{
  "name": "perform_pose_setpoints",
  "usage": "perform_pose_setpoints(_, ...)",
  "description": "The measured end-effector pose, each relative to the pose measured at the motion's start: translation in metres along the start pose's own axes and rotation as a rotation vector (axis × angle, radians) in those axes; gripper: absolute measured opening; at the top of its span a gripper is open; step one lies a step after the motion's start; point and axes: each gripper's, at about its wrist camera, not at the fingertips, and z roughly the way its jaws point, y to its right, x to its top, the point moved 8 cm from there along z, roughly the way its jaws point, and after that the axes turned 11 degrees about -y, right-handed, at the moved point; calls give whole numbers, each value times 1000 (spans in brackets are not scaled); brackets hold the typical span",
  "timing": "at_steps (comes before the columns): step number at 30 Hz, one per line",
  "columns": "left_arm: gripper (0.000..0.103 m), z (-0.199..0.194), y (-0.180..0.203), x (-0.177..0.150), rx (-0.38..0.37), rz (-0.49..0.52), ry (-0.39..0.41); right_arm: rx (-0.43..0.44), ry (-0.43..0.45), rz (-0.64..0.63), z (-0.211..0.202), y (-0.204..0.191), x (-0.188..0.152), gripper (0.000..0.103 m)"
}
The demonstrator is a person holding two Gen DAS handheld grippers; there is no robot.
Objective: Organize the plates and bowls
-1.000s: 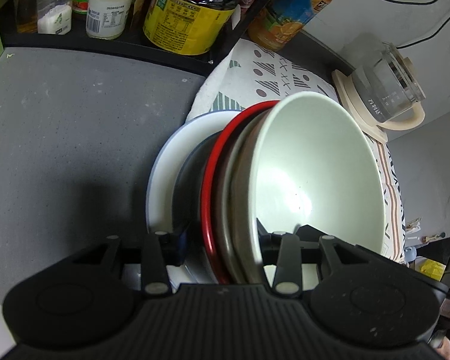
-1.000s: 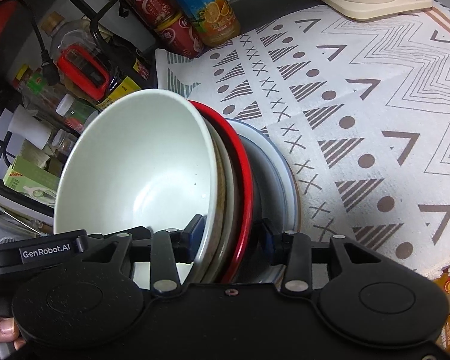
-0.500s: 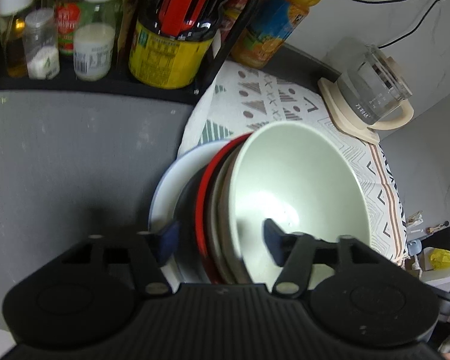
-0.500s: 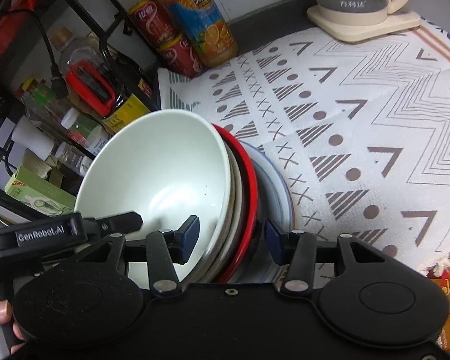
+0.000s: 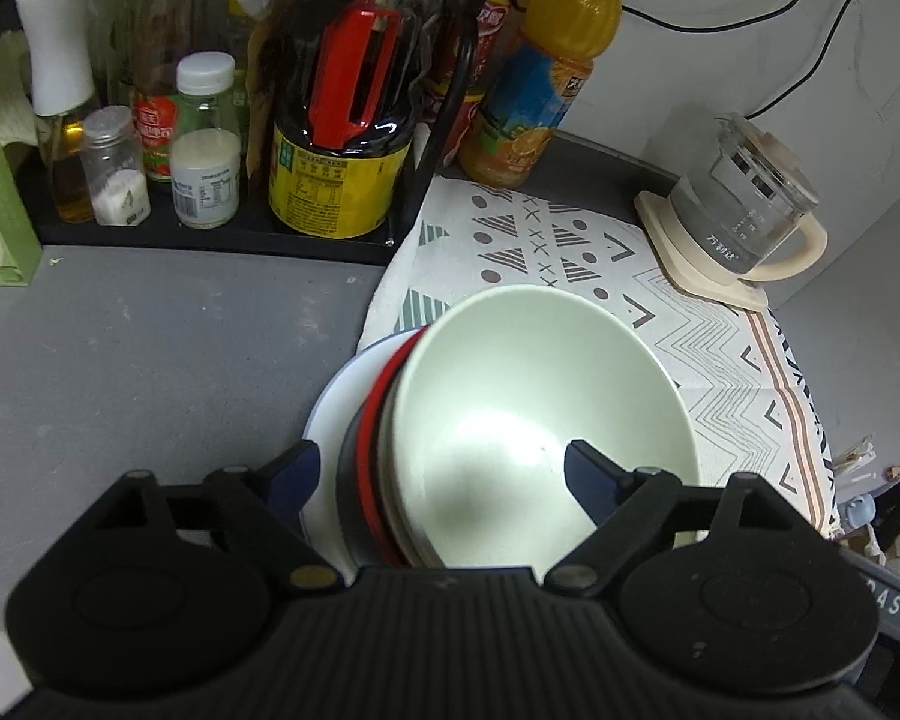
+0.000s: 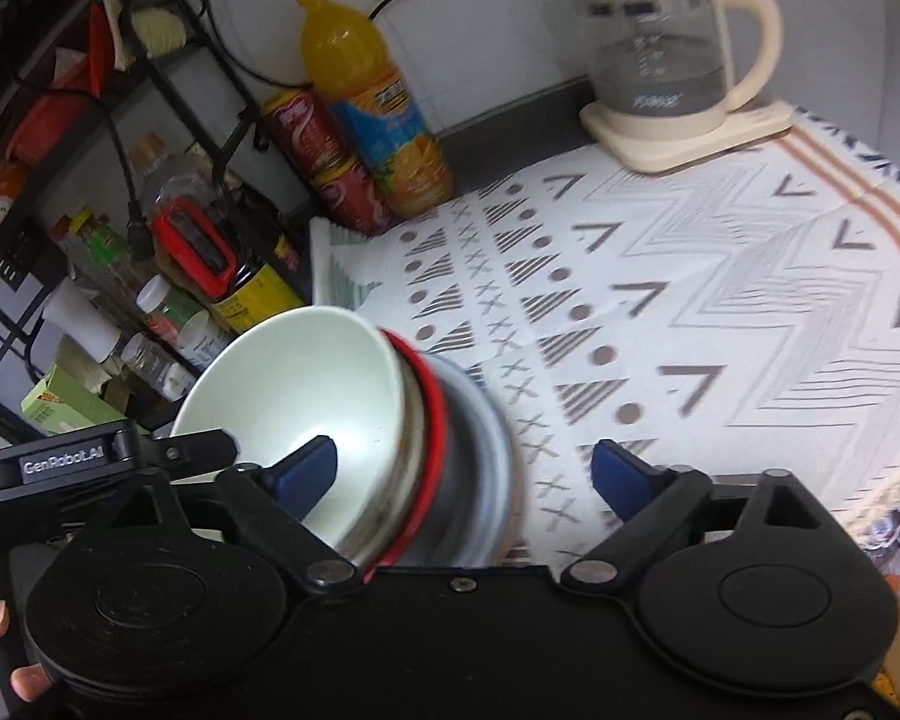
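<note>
- Pale green bowl tops the nested stack at the patterned cloth's worktop-side edge
- Left gripper and right gripper, clamped a second ago, are opening, touching nothing: stack released

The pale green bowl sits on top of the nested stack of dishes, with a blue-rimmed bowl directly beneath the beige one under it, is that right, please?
Not quite. The rim showing just below the beige bowl is red, not blue, as the left wrist view shows. The pale green bowl does sit on top of the nested stack; the blue-rimmed white plate lies at the bottom.
</note>
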Motion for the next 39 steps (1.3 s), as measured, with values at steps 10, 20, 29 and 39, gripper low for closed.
perform_pose_setpoints(10, 88, -21, 29, -34, 23, 31, 42, -45, 93, 22, -59, 42, -22, 103)
perform_pose_setpoints(20, 103, -44, 48, -66, 9, 67, 84, -68, 139, -14, -94, 49, -43, 103)
perform_pose_setpoints(29, 103, -65, 61, -88, 16, 115, 120, -104, 189, -27, -121, 51, -58, 103)
perform_pose_setpoints(39, 103, -85, 61, -113, 14, 128, 147, -94, 205, -41, -137, 51, -83, 103)
